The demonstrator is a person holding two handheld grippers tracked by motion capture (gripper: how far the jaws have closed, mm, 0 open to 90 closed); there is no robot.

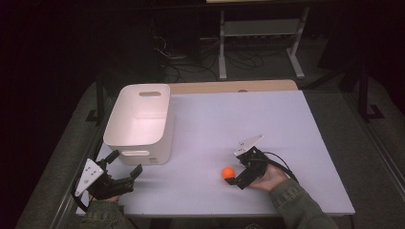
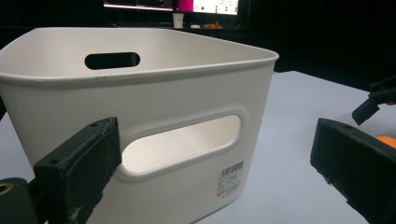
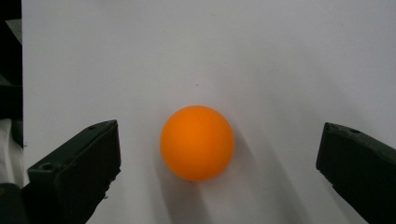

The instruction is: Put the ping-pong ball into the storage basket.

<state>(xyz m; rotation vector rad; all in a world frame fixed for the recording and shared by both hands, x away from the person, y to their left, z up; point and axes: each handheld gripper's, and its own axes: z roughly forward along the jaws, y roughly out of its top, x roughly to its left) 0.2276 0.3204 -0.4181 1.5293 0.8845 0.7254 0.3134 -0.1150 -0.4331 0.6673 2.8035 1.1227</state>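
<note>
An orange ball (image 1: 229,172), smooth and of table-tennis type, rests on the white table top (image 1: 267,124) toward the near edge, right of centre. The right gripper (image 1: 237,172) is lowered around it with jaws spread wide; in the right gripper view the ball (image 3: 196,143) sits between the two black jaws, nearer the left one, with bare table showing on both sides, so nothing is grasped. A grey three-cornered plate tops this gripper, and a black cable trails from it past the person's right hand (image 1: 270,178). To the left, well apart from the ball, stands a white plastic bin (image 1: 139,123) with a slot handle in each end wall and a small printed label (image 2: 229,179) low on its near wall. The left gripper (image 1: 127,166) is held just before the bin's near wall at the table's near left corner, its jaws likewise parted and empty. Beyond the table, a dim floor carries cables and a metal stand.
</note>
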